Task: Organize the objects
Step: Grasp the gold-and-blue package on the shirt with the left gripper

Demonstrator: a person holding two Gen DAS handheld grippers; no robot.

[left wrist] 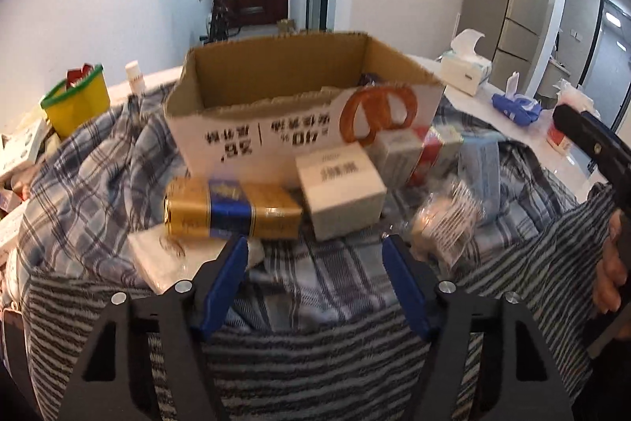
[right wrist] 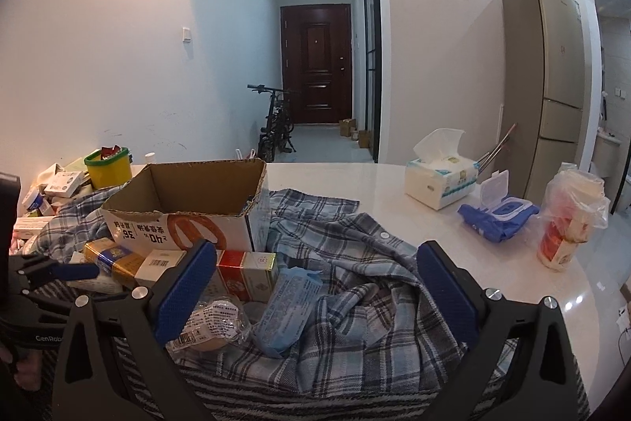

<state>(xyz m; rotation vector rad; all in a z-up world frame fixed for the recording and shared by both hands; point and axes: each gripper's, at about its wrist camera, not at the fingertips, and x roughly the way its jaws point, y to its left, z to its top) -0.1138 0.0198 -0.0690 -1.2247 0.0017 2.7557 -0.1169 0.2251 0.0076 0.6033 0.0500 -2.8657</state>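
An open cardboard box (left wrist: 299,97) (right wrist: 185,208) stands on a plaid shirt (left wrist: 98,164) (right wrist: 355,287) on the white table. In front of it lie a gold and blue pack (left wrist: 232,210) (right wrist: 112,257), a white box (left wrist: 341,192) (right wrist: 159,267), a red and white box (left wrist: 434,152) (right wrist: 244,271), a blue packet (right wrist: 288,310) and a clear-wrapped bun (left wrist: 445,219) (right wrist: 209,322). My left gripper (left wrist: 315,243) is open and empty just short of the gold pack. My right gripper (right wrist: 315,255) is open and empty above the blue packet and shirt.
A yellow tub with a green rim (left wrist: 77,101) (right wrist: 108,166) and loose small boxes (right wrist: 59,184) sit at the left. A tissue pack (right wrist: 441,180), blue wipes pack (right wrist: 501,214) and bagged cup (right wrist: 572,219) stand at the right. A striped towel (left wrist: 307,362) covers the near edge.
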